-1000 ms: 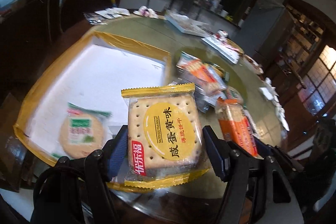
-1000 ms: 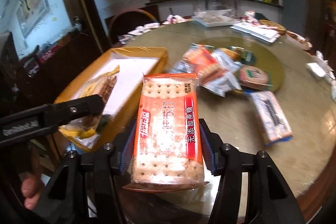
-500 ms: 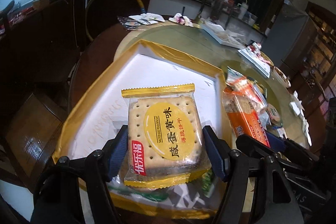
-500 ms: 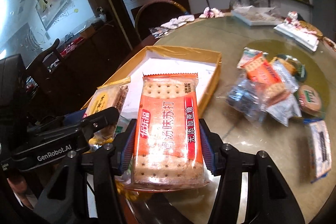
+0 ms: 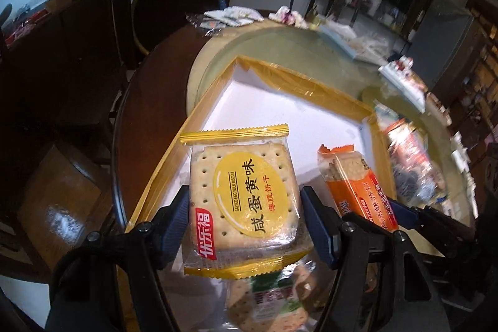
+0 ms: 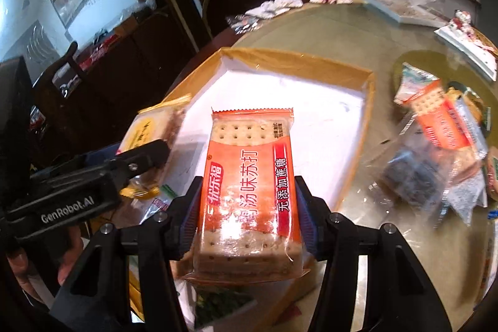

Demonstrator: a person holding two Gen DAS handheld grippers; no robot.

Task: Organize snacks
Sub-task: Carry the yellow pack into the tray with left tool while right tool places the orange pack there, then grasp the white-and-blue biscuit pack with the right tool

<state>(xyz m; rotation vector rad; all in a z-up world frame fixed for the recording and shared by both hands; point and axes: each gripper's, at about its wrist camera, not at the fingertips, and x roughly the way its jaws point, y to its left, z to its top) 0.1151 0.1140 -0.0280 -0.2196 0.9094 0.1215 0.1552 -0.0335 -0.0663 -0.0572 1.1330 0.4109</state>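
Observation:
My left gripper [image 5: 246, 217] is shut on a yellow egg-yolk biscuit pack [image 5: 244, 195] and holds it above the near end of the yellow-rimmed white box [image 5: 295, 89]. My right gripper [image 6: 247, 223] is shut on an orange soda cracker pack [image 6: 249, 185] and holds it over the same box [image 6: 311, 64]. That orange pack shows to the right in the left wrist view [image 5: 358, 185]. The left gripper with the yellow pack shows at the left in the right wrist view [image 6: 146, 151]. A green-labelled round biscuit pack [image 5: 274, 297] lies in the box below my left gripper.
A pile of loose snack packs [image 6: 435, 139] lies on the round glass table [image 6: 358, 30] right of the box. Trays and wrappers [image 6: 398, 5] sit at the far side. A chair [image 5: 183, 8] stands behind the table. The box overhangs the table's near edge.
Both grippers have moved left from the snack pile to over the box, each keeping its pack. The loose packs have slid to the right of both views.

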